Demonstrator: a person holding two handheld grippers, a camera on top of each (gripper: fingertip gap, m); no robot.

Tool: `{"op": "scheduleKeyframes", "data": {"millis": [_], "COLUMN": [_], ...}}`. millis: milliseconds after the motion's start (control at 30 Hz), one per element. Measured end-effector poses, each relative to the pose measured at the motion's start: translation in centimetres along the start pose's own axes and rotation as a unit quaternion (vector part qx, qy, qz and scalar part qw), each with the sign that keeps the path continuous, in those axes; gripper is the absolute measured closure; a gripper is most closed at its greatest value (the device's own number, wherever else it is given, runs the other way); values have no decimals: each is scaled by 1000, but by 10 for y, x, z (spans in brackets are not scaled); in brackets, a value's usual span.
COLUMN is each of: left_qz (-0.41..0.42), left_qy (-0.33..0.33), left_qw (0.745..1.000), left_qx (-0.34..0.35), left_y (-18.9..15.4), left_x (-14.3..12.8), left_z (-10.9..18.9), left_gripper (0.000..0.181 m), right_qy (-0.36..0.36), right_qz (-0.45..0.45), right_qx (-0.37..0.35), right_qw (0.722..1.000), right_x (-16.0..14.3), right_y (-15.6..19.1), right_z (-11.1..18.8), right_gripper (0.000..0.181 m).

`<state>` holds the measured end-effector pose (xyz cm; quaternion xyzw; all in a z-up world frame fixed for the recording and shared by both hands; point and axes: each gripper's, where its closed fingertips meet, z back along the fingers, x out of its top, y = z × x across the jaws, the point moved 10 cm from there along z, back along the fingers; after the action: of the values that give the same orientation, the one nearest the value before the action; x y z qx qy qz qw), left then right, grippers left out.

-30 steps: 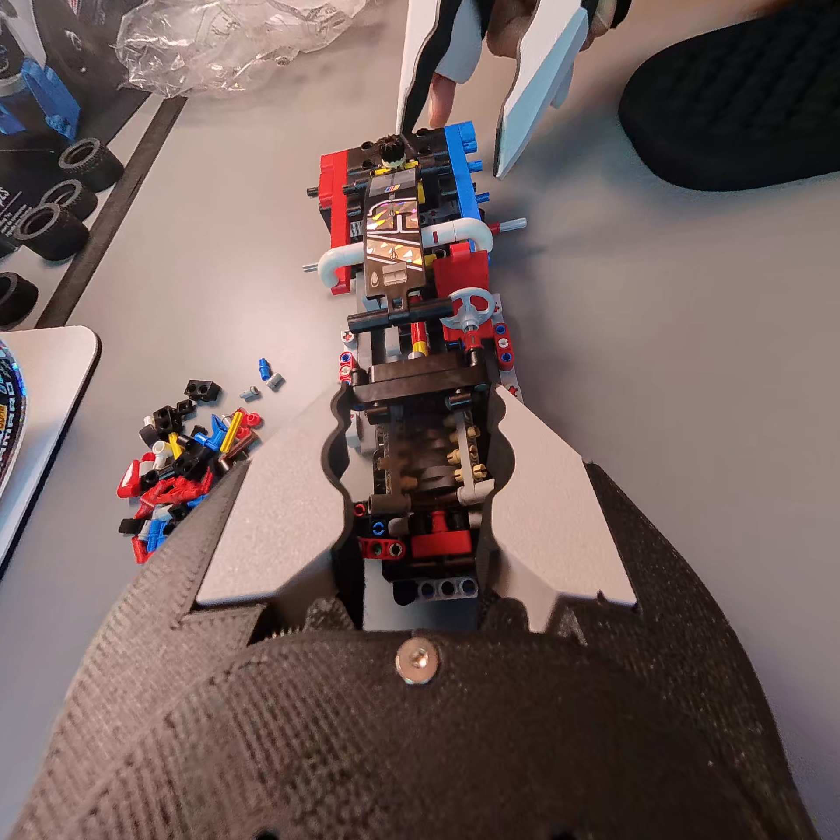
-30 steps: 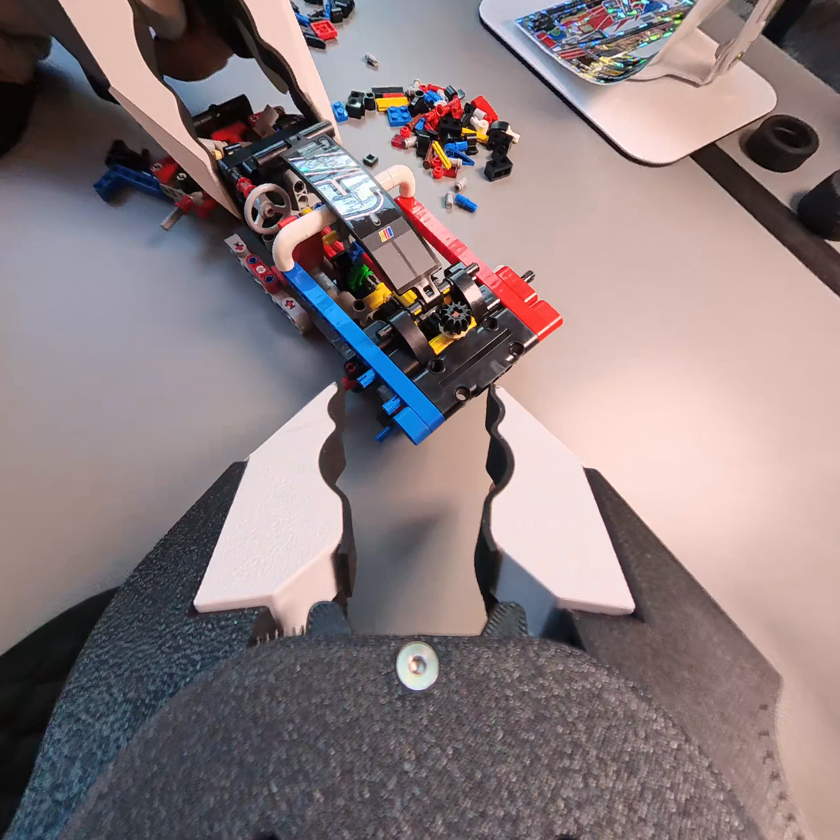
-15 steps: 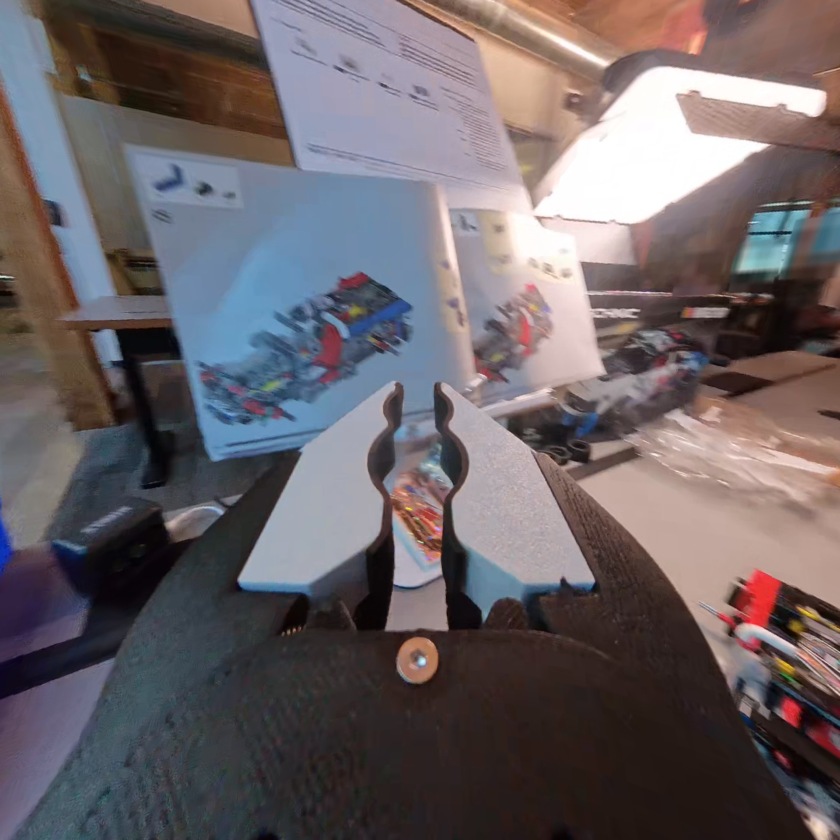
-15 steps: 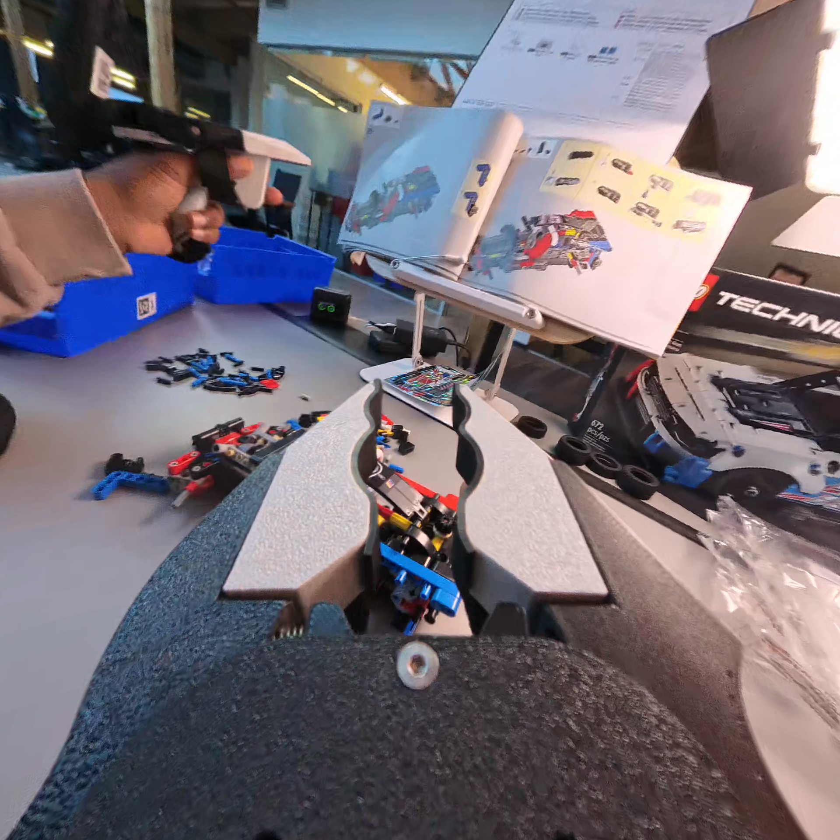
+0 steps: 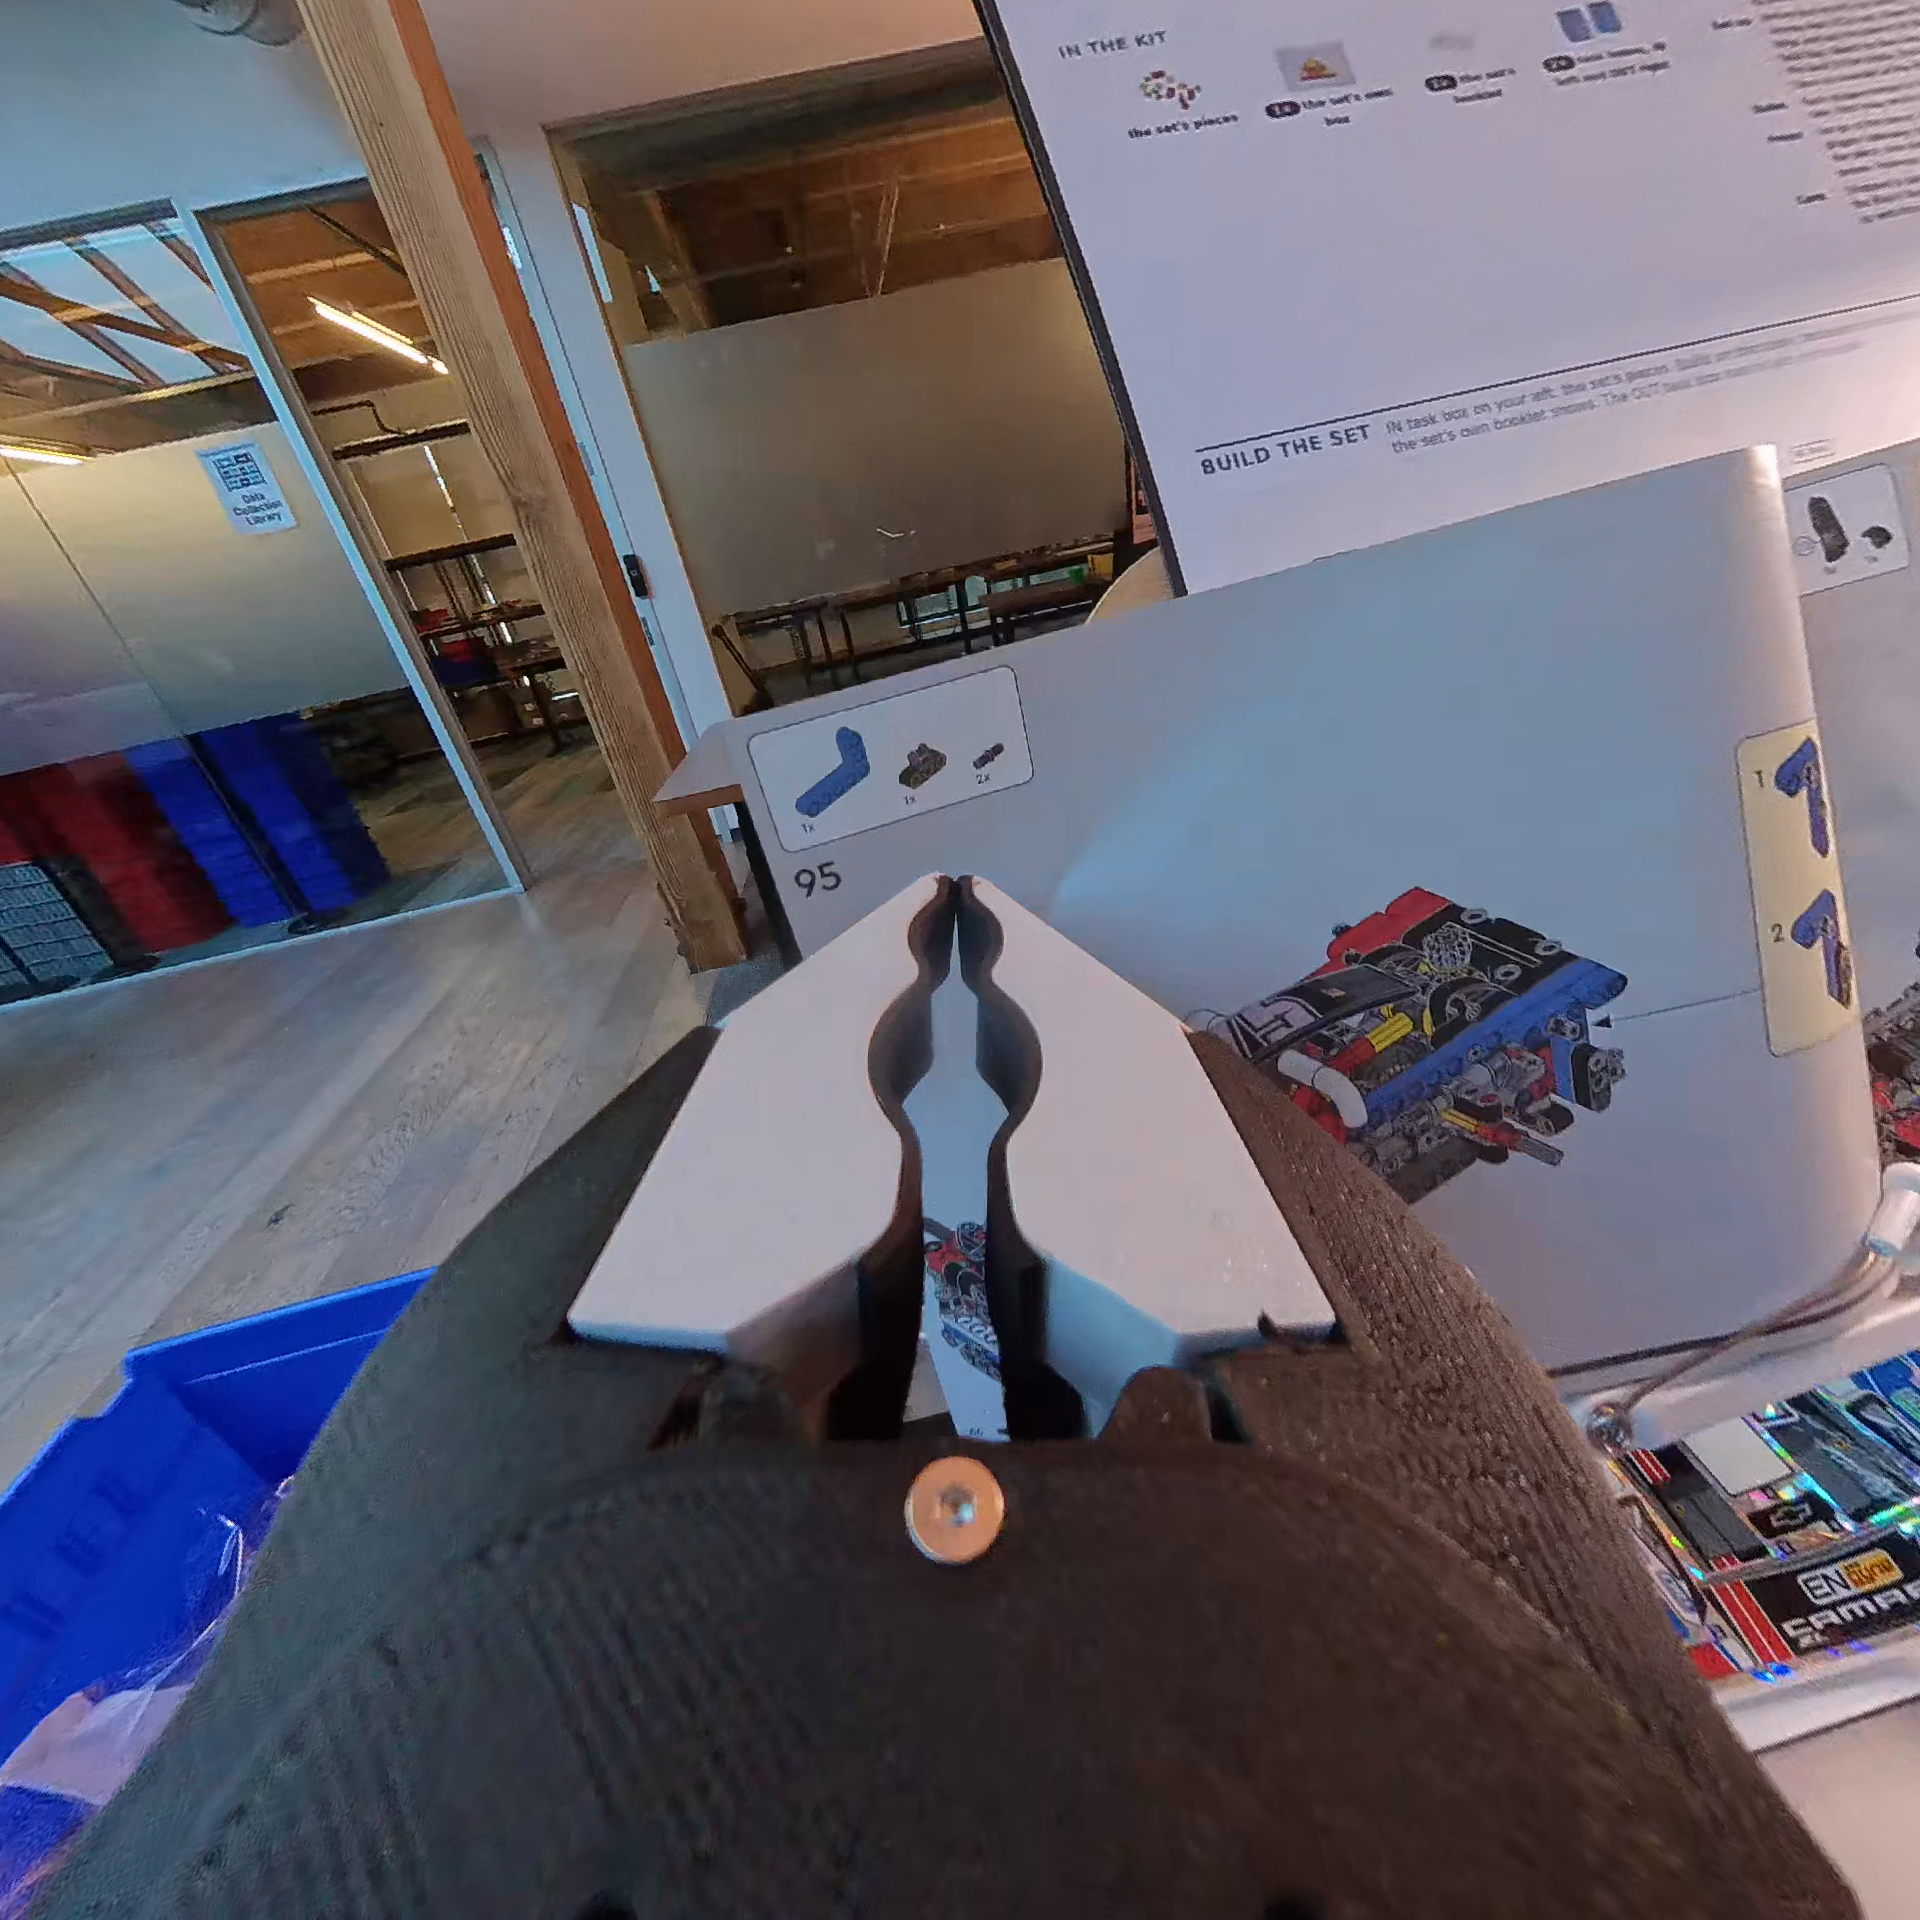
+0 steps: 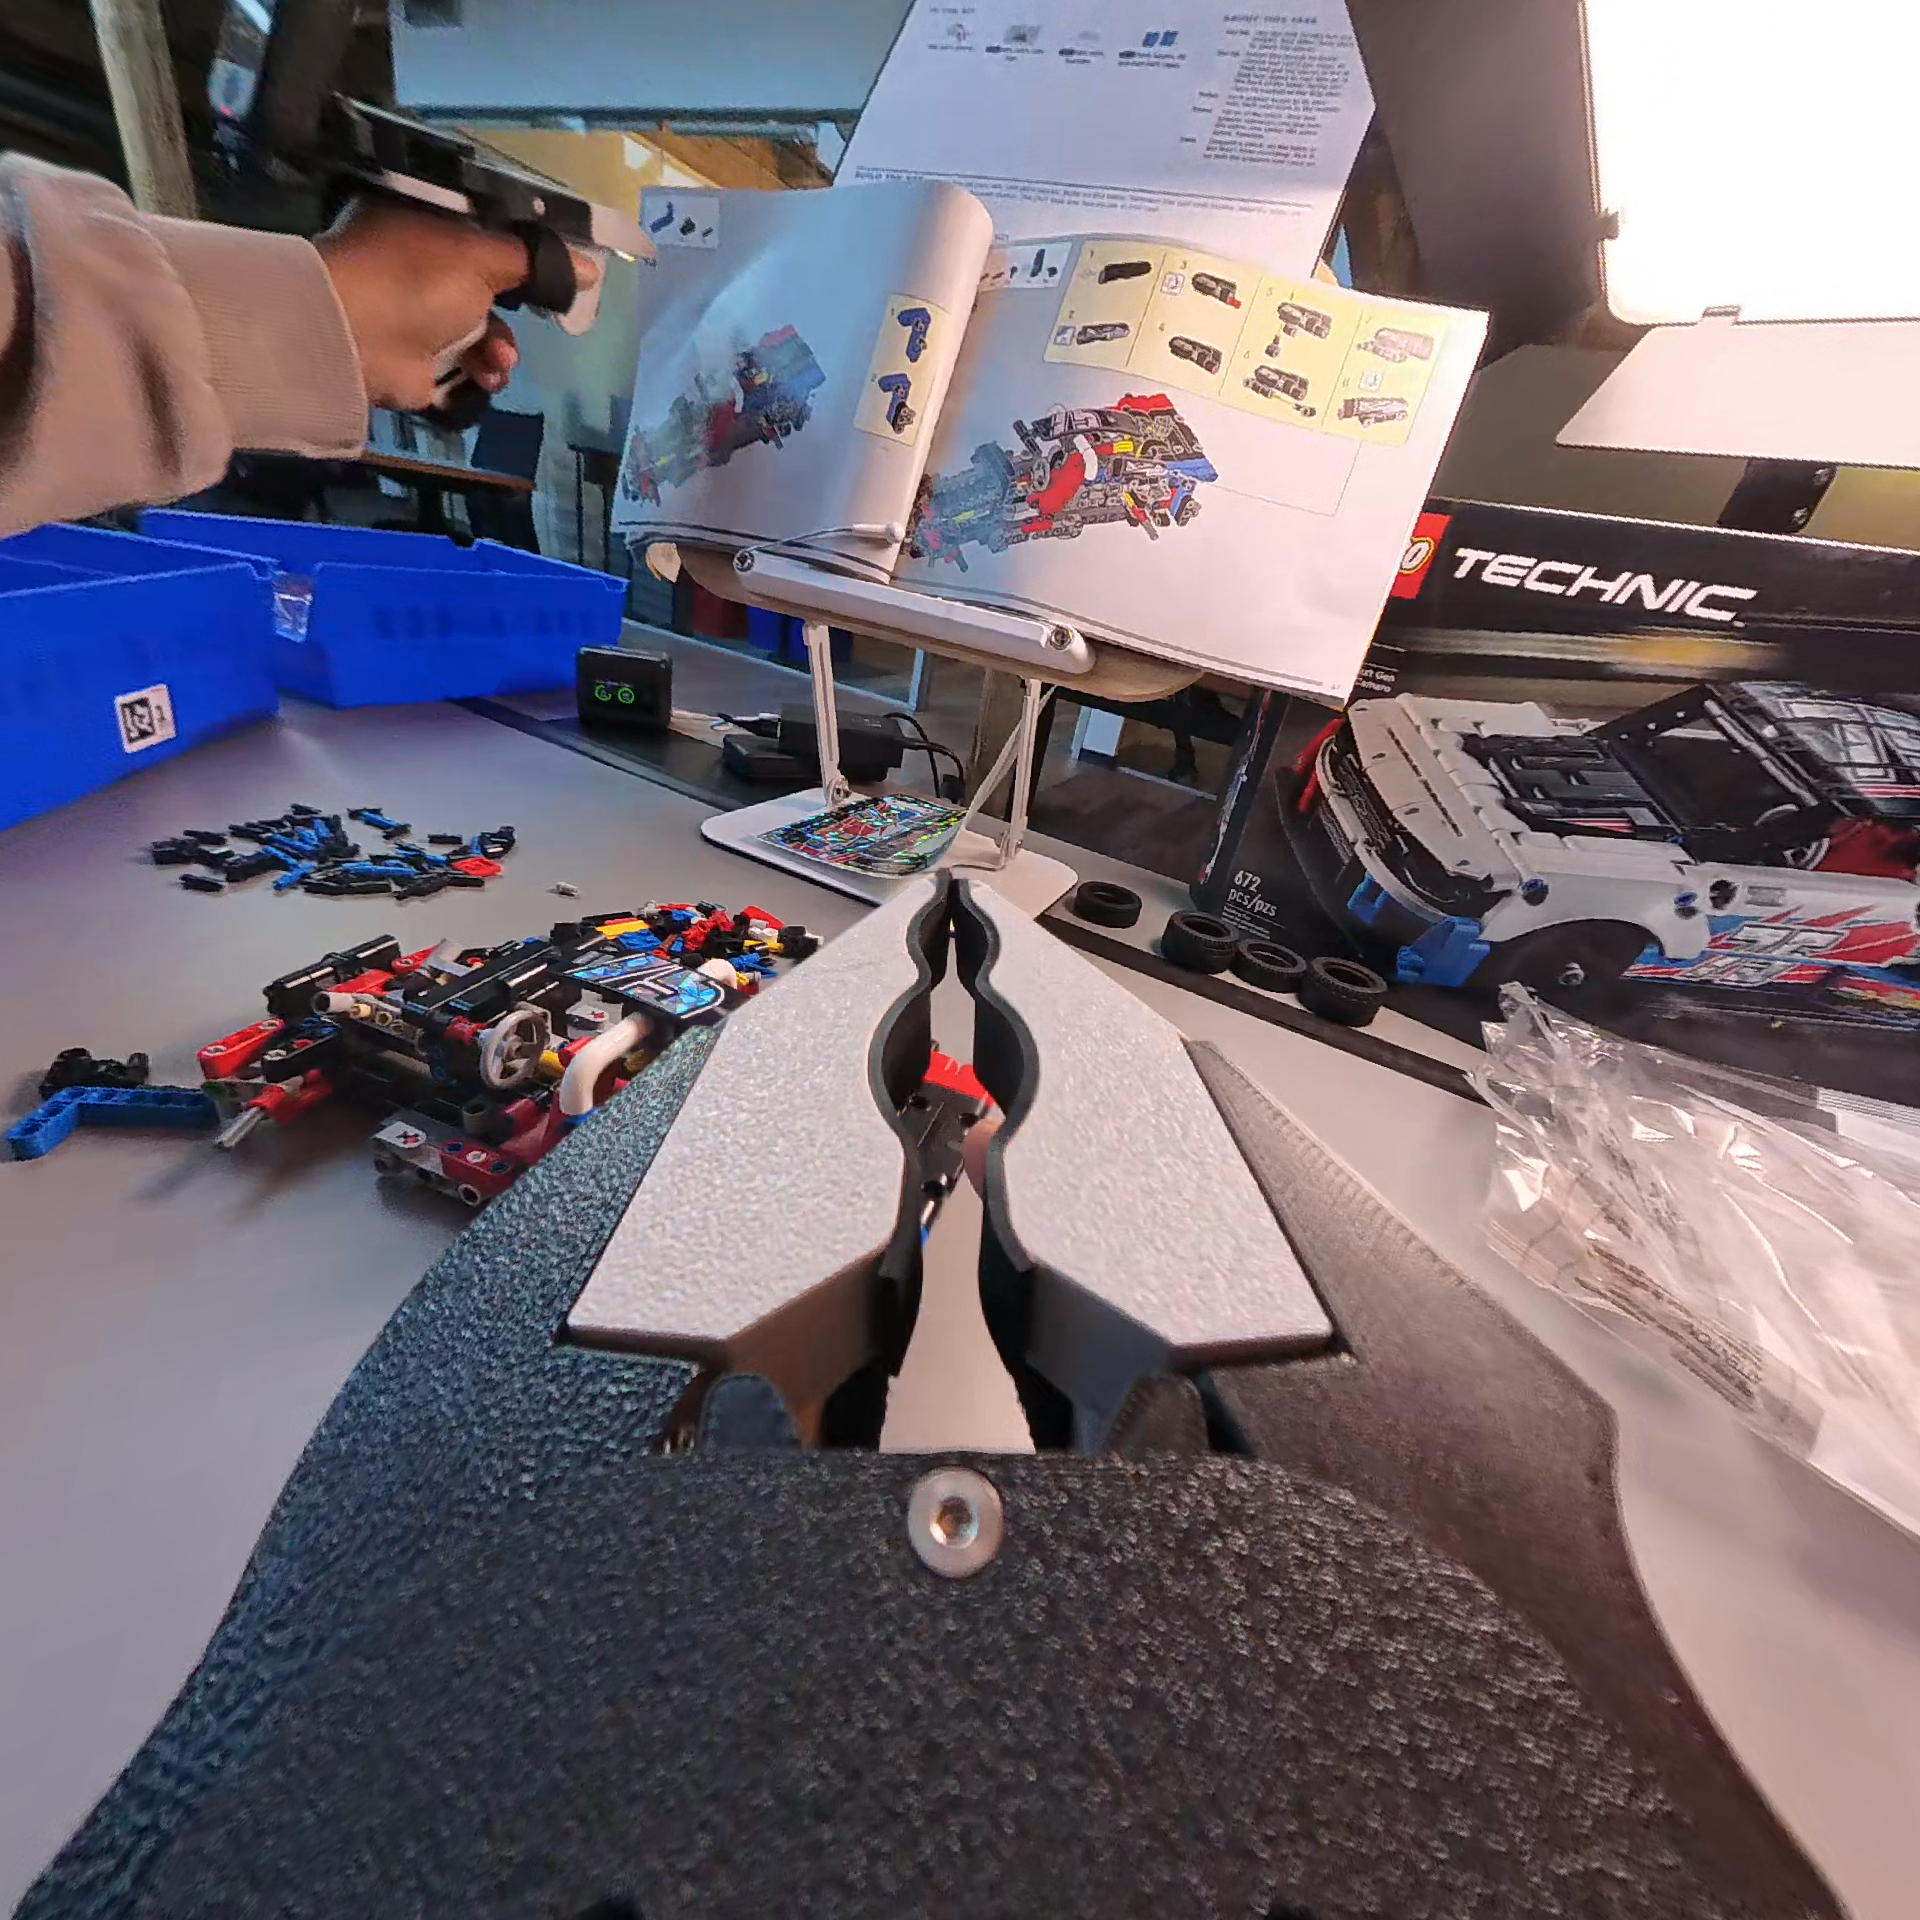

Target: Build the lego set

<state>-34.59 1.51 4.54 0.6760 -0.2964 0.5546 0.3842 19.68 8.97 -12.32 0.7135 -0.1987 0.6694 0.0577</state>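
Both tongs were clenched, tips touching, grasping nothing: the left gripper [image 5: 954,885] was raised level toward the instruction booklet [image 5: 1351,790], the right gripper [image 6: 951,888] low over the table [image 6: 312,1299]. At its 10 o'clock lay the half-built lego car [image 6: 468,1023], a black, red and blue chassis with a grey steering wheel, loose pieces [image 6: 686,930] beyond.

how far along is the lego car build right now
Done: a partly built red, blue and black lego chassis lies on the grey table. In hand: nothing; left gripper and right gripper are shut, empty. Left: loose piece piles, blue angled beam, four black tyres.
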Motion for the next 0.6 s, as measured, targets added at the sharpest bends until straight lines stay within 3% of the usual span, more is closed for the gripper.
{"op": "scheduleKeyframes", "data": {"millis": [233, 600], "left_qz": [-6, 1], "left_qy": [2, 4], "left_qw": [1000, 1000], "left_qx": [21, 25], "left_y": [-3, 2], "left_x": [3, -5], "left_z": [-17, -20], "left_gripper": [181, 181], "right_qy": [9, 23], "right_qz": [-10, -7], "right_qx": [1, 0], "right_qw": [1000, 1000], "right_x": [-3, -7], "right_y": [-3, -3], "right_z": [0, -2], "right_gripper": [181, 181]}}
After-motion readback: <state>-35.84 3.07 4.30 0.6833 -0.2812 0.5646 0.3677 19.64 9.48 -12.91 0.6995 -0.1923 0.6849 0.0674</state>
